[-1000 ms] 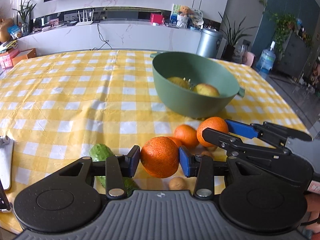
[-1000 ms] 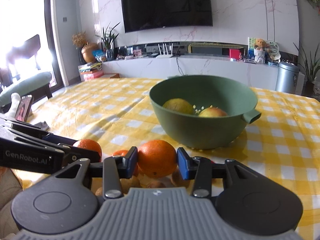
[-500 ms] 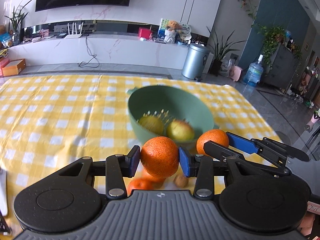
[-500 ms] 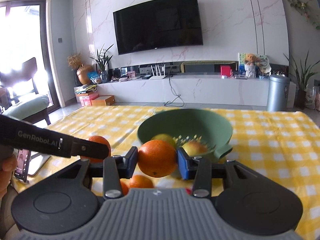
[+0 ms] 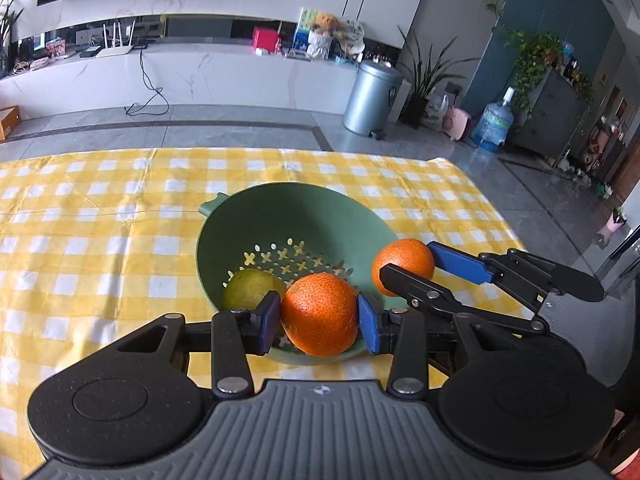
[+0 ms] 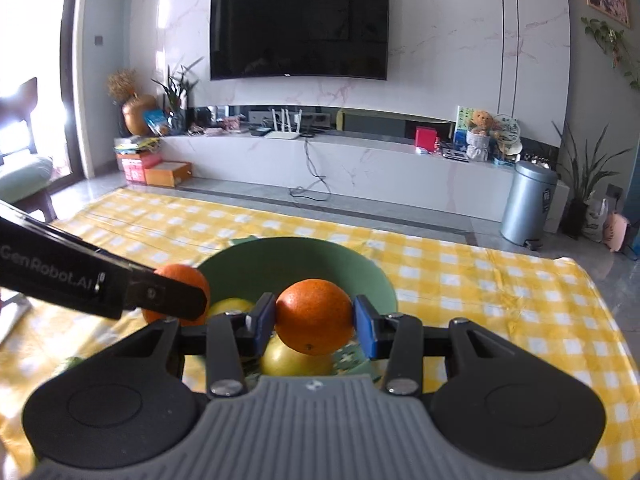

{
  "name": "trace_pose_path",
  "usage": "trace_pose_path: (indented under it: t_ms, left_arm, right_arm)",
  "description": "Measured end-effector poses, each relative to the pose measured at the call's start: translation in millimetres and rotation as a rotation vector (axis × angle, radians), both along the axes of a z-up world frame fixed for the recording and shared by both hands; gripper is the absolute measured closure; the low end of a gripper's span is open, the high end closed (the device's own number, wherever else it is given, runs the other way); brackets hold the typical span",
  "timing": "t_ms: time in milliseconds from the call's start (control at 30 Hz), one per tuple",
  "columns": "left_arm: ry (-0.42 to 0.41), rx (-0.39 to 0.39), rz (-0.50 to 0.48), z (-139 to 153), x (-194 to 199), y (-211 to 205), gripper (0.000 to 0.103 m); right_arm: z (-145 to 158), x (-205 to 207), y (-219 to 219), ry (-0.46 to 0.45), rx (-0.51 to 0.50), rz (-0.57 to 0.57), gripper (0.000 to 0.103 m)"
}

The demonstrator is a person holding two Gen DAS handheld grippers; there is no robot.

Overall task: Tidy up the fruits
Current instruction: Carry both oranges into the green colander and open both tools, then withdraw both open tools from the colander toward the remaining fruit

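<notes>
My left gripper (image 5: 319, 319) is shut on an orange (image 5: 319, 314), held above the near rim of the green colander bowl (image 5: 304, 220). My right gripper (image 6: 314, 323) is shut on a second orange (image 6: 313, 316), also over the bowl (image 6: 296, 258). In the left wrist view the right gripper (image 5: 408, 266) and its orange (image 5: 404, 260) hang at the bowl's right rim. In the right wrist view the left gripper's finger covers part of its orange (image 6: 176, 276) at the bowl's left rim. A yellow-green fruit (image 5: 250, 288) lies inside the bowl; a yellow fruit (image 6: 296, 360) shows below my right jaws.
The bowl stands on a yellow-and-white checked tablecloth (image 5: 100, 220) near the table's far right corner (image 5: 452, 164). Beyond the edge lies grey floor with a metal bin (image 5: 372, 98). A bit of green fruit (image 6: 72, 362) peeks out at the left.
Both grippers have risen off the table with their oranges and moved forward over the green bowl. The loose fruits left on the cloth have dropped out of view.
</notes>
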State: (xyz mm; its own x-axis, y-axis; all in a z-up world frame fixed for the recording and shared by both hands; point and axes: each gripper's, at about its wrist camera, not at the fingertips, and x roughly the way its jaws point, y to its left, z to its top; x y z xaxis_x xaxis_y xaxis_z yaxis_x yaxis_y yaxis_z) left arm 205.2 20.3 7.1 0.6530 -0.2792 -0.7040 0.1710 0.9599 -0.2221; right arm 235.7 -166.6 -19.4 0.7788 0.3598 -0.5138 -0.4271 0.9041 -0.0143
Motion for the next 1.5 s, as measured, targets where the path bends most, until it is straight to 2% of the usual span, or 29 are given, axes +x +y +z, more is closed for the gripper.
trace_pose_path:
  t_ms: [167,300,467,700,833,1167,1233,1400,1500]
  left_arm:
    - [0.038,0.023,-0.027,-7.3,19.1,-3.5,0.056]
    - [0.083,0.035,-0.038,-17.5,31.2,-7.2,0.056]
    - [0.141,0.030,-0.034,-28.2,40.2,-7.4,0.056]
    - [0.180,0.024,-0.018,-38.2,44.4,-7.7,0.056]
    - [0.191,0.021,-0.004,-44.7,45.0,-10.4,0.056]
    - [0.195,0.019,0.017,-48.6,44.0,-14.2,0.055]
    - [0.199,0.008,0.021,-49.5,43.1,-13.4,0.054]
    - [0.200,0.011,0.028,-49.3,41.7,-13.7,0.047]
    - [0.197,0.001,0.024,-47.0,40.7,-14.6,0.038]
  right_arm:
    - [-17.3,23.4,4.2,0.015,-0.058,0.002,0.063]
    - [-28.5,37.8,0.7,0.038,-0.065,0.001,0.063]
    - [-36.0,38.3,5.2,0.033,-0.105,0.039,0.063]
    - [-40.3,38.2,7.4,0.041,-0.132,0.059,0.062]
    - [-41.3,39.3,3.0,0.047,-0.113,0.056,0.062]
    - [-42.6,30.8,5.2,0.005,-0.148,0.067,0.061]
    - [-42.4,28.2,5.3,-0.005,-0.149,0.068,0.056]
    - [-41.1,25.2,4.6,-0.016,-0.155,0.064,0.054]
    - [-40.3,26.4,1.1,-0.009,-0.141,0.052,0.053]
